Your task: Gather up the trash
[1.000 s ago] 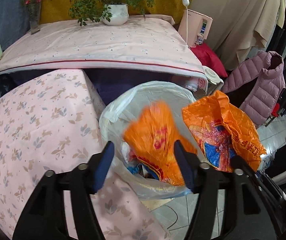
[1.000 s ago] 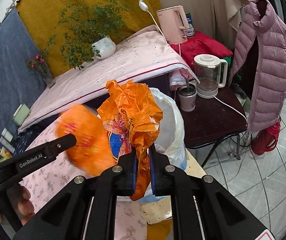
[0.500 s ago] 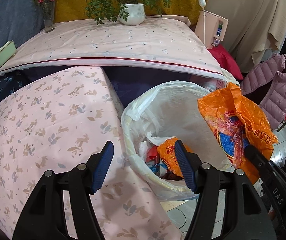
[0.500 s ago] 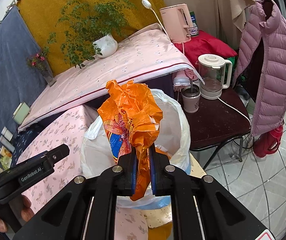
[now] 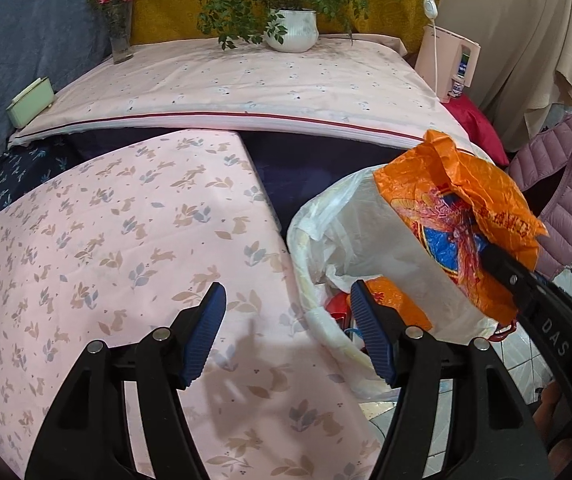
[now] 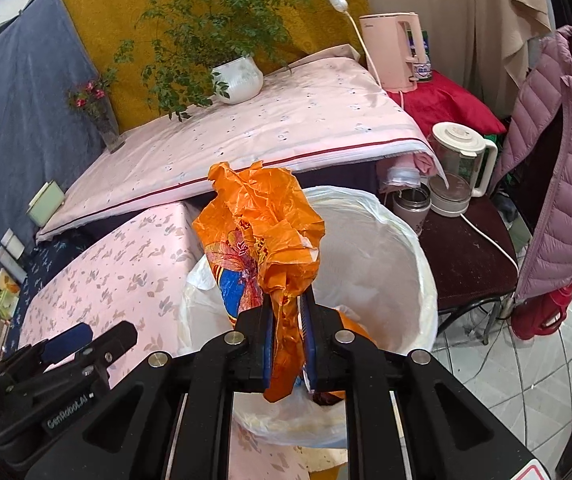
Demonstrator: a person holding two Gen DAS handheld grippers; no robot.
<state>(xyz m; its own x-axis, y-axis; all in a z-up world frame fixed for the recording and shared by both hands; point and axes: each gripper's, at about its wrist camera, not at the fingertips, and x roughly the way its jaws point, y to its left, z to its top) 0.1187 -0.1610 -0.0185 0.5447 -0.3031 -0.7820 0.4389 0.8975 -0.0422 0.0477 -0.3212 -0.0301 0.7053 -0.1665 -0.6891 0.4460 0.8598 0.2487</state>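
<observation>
My right gripper [image 6: 289, 334] is shut on a crumpled orange plastic bag [image 6: 264, 236] and holds it over the white-lined trash bin [image 6: 413, 252]. The same bag [image 5: 465, 216] shows at the right of the left wrist view, above the bin [image 5: 325, 216]. Another orange bag [image 5: 393, 304] lies inside the bin on other trash. My left gripper [image 5: 287, 334] is open and empty, over the table edge next to the bin; it also shows in the right wrist view [image 6: 66, 340].
A pink floral tablecloth [image 5: 106, 248] covers the table at left. Behind stands a higher pink-covered surface [image 5: 246, 88] with a potted plant [image 5: 291, 34] and vase [image 5: 120, 36]. A dark side table [image 6: 465, 248] with a kettle [image 6: 457, 164] and cup [image 6: 411, 206], and a purple jacket [image 6: 557, 160], stand at right.
The orange bag that my left gripper let go has dropped into the bin. My left gripper has moved left, over the table. My right gripper still holds its bag over the bin.
</observation>
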